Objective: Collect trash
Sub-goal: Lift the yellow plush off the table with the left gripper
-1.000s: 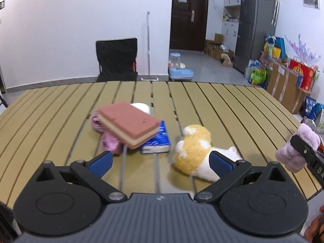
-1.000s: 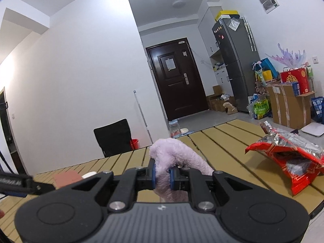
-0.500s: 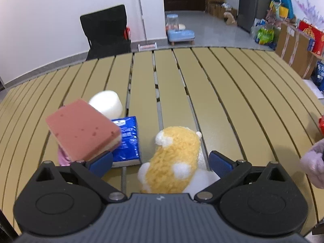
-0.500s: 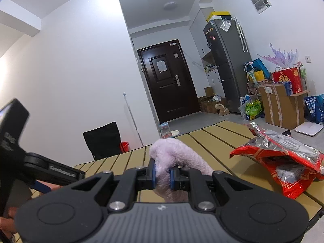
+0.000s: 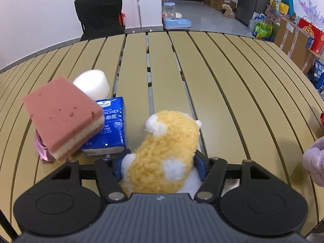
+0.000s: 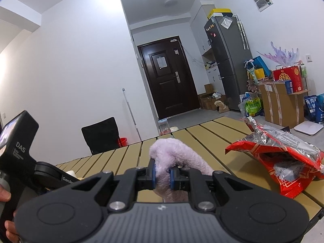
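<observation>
My left gripper (image 5: 160, 162) is shut on a yellow and white plush toy (image 5: 168, 149) near the front edge of the slatted table (image 5: 202, 81). My right gripper (image 6: 163, 174) is shut on a lilac fluffy cloth (image 6: 174, 154) and holds it above the table; the cloth also shows at the right edge of the left wrist view (image 5: 313, 162). An open red snack bag (image 6: 283, 162) lies on the table to the right of the right gripper.
A pink and yellow sponge (image 5: 62, 115) rests tilted on a pink crumpled wrapper (image 5: 41, 147) and a blue tissue pack (image 5: 109, 129). A white round object (image 5: 93, 83) lies behind them. A black chair (image 5: 101, 14) stands beyond the table's far edge.
My left gripper moved forward and down over the plush toy and closed on it. My right gripper kept its hold on the lilac cloth and shifted slightly.
</observation>
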A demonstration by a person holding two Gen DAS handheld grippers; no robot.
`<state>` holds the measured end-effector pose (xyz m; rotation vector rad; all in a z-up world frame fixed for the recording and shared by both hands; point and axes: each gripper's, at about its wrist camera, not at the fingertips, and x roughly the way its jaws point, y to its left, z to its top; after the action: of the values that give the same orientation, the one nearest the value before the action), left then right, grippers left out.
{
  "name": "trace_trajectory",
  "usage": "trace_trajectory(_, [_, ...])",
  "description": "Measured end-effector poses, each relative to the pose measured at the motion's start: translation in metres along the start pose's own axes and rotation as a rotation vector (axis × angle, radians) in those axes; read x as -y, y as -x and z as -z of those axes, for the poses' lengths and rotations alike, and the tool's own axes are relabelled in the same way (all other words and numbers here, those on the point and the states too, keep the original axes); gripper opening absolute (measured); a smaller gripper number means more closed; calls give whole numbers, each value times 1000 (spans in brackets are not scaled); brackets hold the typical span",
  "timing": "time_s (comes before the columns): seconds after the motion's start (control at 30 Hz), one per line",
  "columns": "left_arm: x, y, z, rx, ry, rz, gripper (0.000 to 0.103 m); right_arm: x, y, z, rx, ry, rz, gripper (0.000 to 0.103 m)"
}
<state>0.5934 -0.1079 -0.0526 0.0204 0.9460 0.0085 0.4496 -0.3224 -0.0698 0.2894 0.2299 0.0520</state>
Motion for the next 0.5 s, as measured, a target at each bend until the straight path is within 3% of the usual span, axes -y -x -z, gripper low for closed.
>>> trace_trajectory(0.23, [-7, 16, 7, 38, 24, -4, 62, 3, 2, -1, 3, -1, -26, 12])
trace_trajectory(0.5, [-22, 59, 22, 117, 53, 8, 62, -3, 12, -1, 1, 14, -74, 12])
